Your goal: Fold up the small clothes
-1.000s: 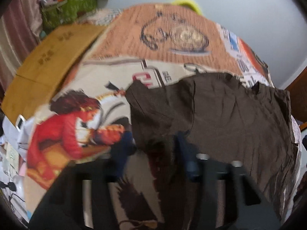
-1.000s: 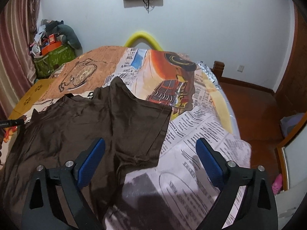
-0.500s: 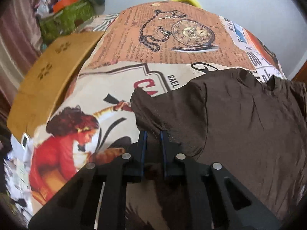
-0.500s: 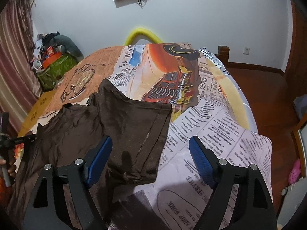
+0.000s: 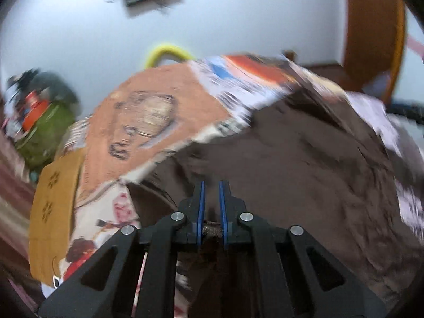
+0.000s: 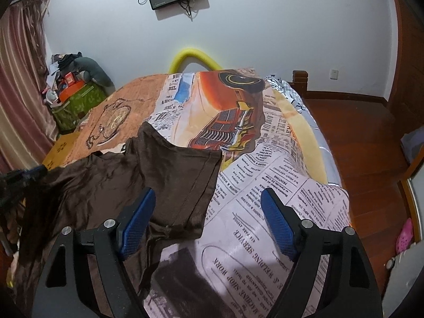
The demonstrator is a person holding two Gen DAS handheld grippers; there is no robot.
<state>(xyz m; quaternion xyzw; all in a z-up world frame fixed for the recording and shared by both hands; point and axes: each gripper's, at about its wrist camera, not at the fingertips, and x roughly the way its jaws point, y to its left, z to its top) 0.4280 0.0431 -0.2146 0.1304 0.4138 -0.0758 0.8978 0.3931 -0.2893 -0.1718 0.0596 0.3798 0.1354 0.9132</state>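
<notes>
Right gripper [image 6: 208,222] gapes wide above brown garment [image 6: 148,180], spread on printed bedspread [image 6: 278,180] toward bed's left edge; sleeve nearest jaws.

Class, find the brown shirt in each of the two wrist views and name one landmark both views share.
Left wrist: the brown shirt fills the centre and right, pinched in the left gripper.
Right wrist: it lies at lower left, partly under the open right gripper.
Shared landmark: the yellow arch.
</notes>
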